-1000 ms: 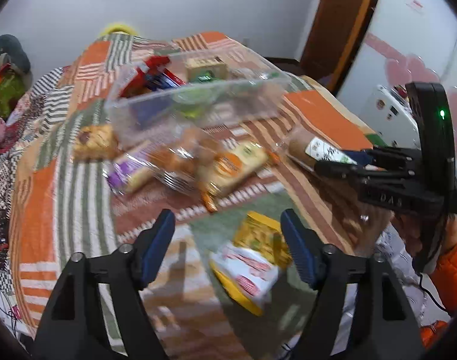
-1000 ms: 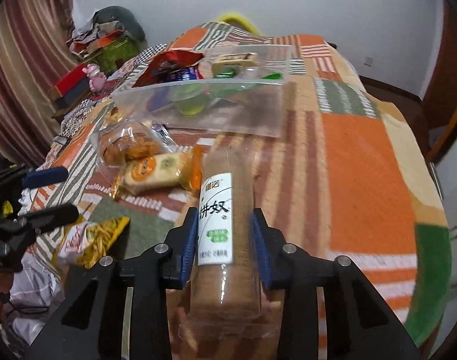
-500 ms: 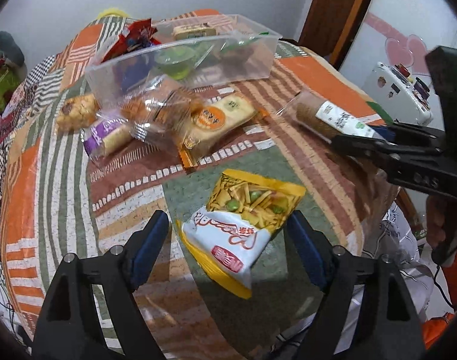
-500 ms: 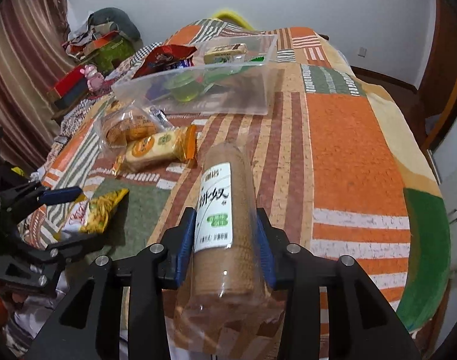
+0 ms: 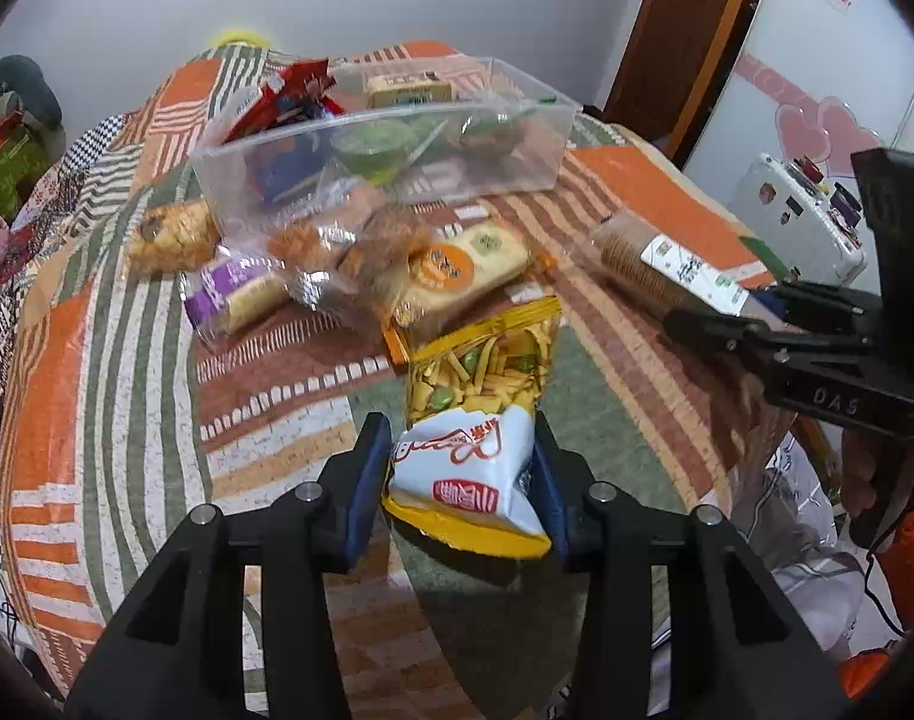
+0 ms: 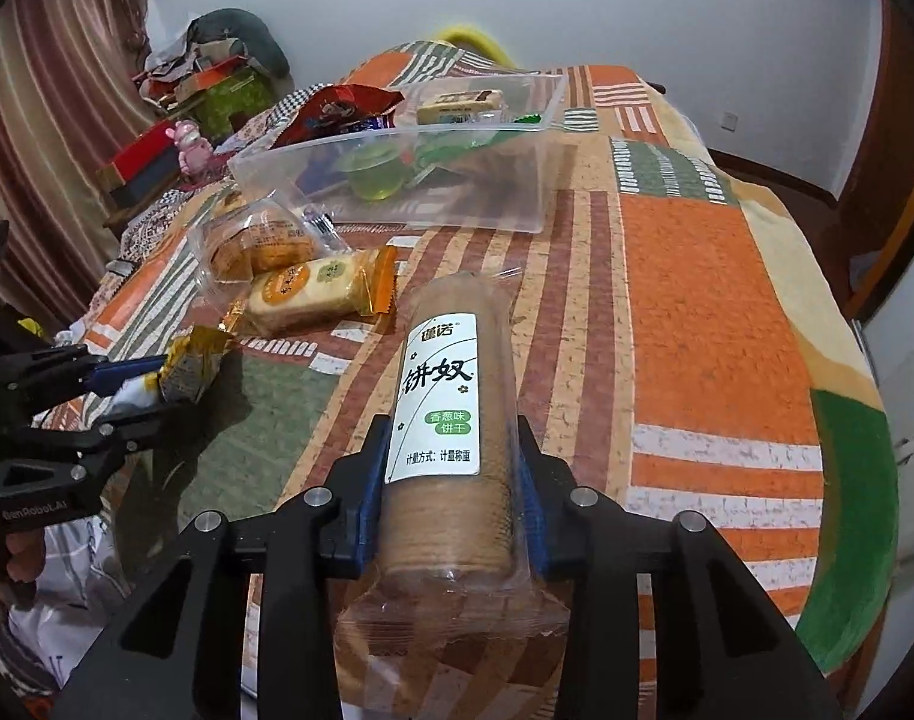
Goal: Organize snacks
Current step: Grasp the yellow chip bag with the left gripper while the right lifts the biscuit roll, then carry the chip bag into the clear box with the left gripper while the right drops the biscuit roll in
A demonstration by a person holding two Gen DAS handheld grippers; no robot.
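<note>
Left gripper (image 5: 460, 468) now clamped on snack bag (image 5: 478, 414), previously wide open; right gripper (image 6: 454, 468) still clamps cracker roll (image 6: 451, 420).

One clear bin (image 5: 391, 180); two tongs (each holding one packet); four wrapped snacks loose on quilt (image 6: 697, 276).

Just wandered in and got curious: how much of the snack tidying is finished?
Partly done. The clear bin already holds a few snacks. In hand: the left gripper clamps a yellow chip bag, the right gripper a biscuit roll. Several wrapped pastries still lie on the blanket.
</note>
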